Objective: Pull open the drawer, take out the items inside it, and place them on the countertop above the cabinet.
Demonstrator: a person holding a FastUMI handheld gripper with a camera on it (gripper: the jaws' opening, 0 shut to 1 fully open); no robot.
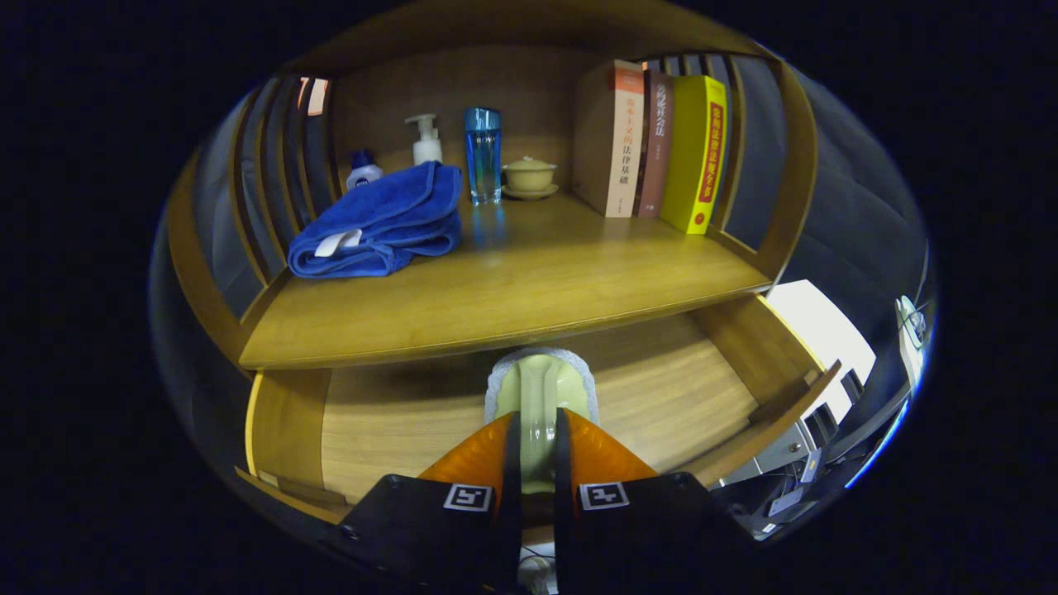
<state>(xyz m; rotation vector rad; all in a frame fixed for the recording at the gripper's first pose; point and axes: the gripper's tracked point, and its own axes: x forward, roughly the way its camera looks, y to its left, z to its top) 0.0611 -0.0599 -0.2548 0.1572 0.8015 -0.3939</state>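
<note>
Gripper view: drawer point(686, 388) is already pulled open under the desk point(529, 281). Gripper point(537, 450) is clenched on a pale green brush point(541, 397) with a whitish pad edge; both fingers press its handle, which runs straight ahead between them. Brush sits mid-drawer, its far end just under the desk's front edge; whether it's lifted off the drawer floor, can't tell.

Step, as I read it: item grabbed, extraction under way. Next move needs a pull back and up to clear the desk's front lip, then forward to set it on bare wood near the front edge. Centre-front looks free.

On the desk: blue towel point(380, 223) at left, pump bottle point(426, 140) and a small bottle point(364, 172) behind it, blue glass point(483, 157) and lidded cup point(529, 176) at the back, three books point(653, 145) at back right.

Writing: book spines carry Chinese text, too small to read reliably. Towel has a white tag, blank as far as I can see.
</note>
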